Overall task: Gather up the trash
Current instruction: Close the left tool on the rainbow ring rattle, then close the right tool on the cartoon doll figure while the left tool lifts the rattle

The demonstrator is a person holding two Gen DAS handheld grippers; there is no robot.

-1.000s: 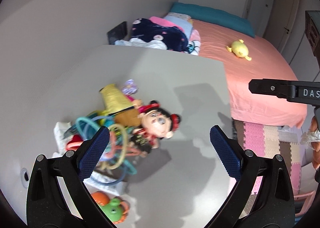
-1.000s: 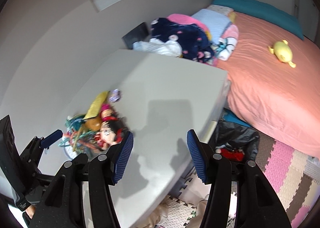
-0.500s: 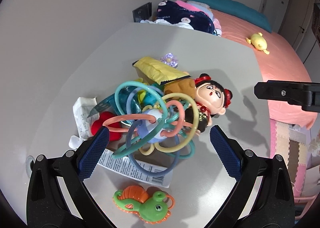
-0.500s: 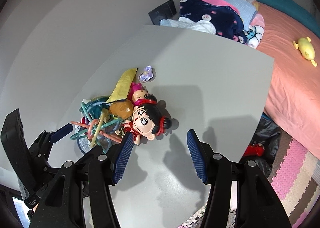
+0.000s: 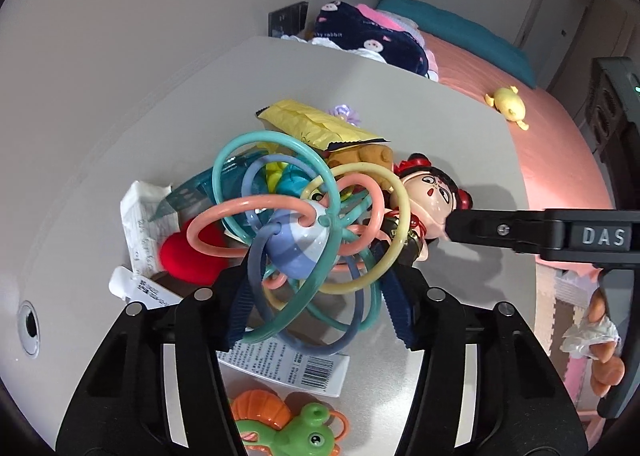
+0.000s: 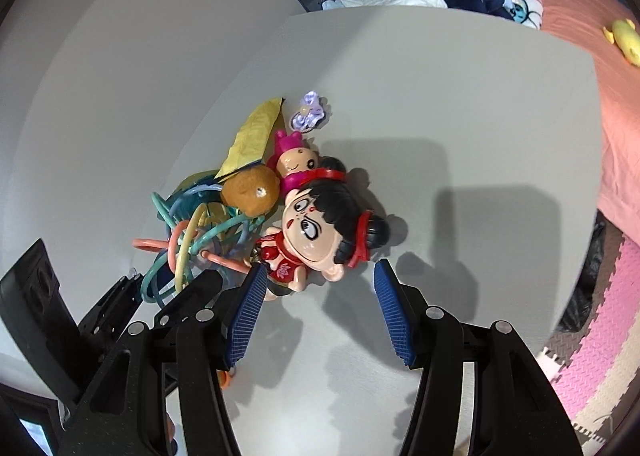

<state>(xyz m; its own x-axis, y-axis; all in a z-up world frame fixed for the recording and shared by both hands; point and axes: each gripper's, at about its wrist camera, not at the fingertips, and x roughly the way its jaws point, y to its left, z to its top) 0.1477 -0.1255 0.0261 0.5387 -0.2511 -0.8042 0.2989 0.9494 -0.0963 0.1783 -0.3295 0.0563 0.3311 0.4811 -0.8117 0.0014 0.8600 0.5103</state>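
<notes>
The left hand-held gripper (image 5: 316, 304), jaws closing around the ring rattle (image 5: 304, 232) beside the doll (image 5: 428, 200), is judged best taken by its light, springy, slippery loops.

— Where does the left wrist view sit?

— Just behind the left tongs (image 5: 318, 306), looking steeply down and very close on the ring toy (image 5: 304, 232) at the tabletop (image 5: 460, 128) pile; the bed (image 5: 560, 136) lies beyond.

— And the right wrist view?

— Behind the right tongs (image 6: 318, 312), angled down too, a little farther to the side, nearest the doll (image 6: 320, 232).

— What do they share?

— The tabletop, the ring toy (image 6: 192, 240), the doll (image 5: 432, 196), the yellow wrapper (image 5: 316, 124) and the bed (image 6: 612, 96) — each view also catches the other tongs at its edge.
</notes>
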